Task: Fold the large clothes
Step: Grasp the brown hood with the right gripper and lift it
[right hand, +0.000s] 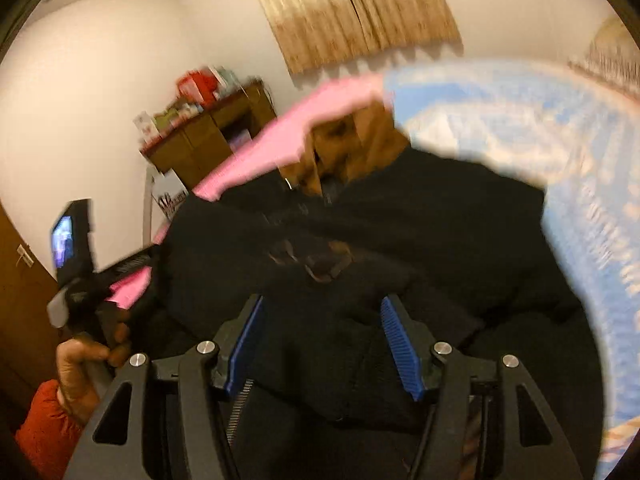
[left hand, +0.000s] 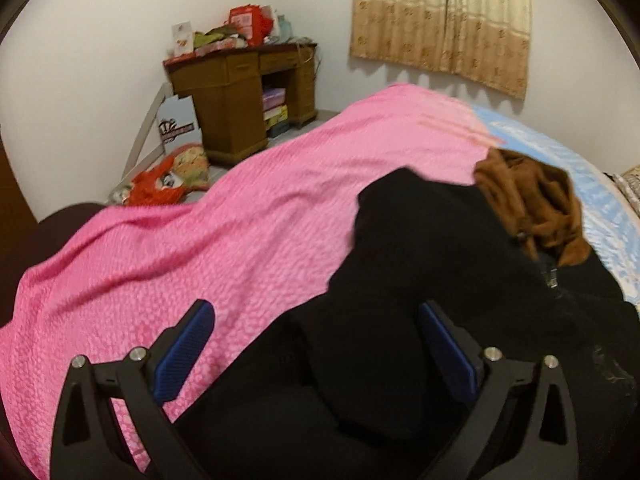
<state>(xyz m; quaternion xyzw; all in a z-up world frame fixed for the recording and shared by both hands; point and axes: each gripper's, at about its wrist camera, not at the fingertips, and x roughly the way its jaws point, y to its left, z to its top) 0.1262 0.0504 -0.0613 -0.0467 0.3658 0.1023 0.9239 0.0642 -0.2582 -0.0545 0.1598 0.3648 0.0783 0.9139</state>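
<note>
The black coat (left hand: 420, 240) with its brown lining (left hand: 528, 200) lies bunched on the bed's pink cover (left hand: 200, 248), toward the blue sheet (left hand: 600, 184). Both tools, the left tool (left hand: 316, 344) and right tool (right hand: 322, 344), are spread over loose folds, pinching nothing, probably seeking an edge.

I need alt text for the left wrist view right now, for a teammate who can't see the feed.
The left gripper hangs open over a black coat with a brown fur collar, black cloth lying between its blue pads. The coat lies on a pink bedspread. Behind stand a cluttered wooden desk and a beige curtain.
</note>
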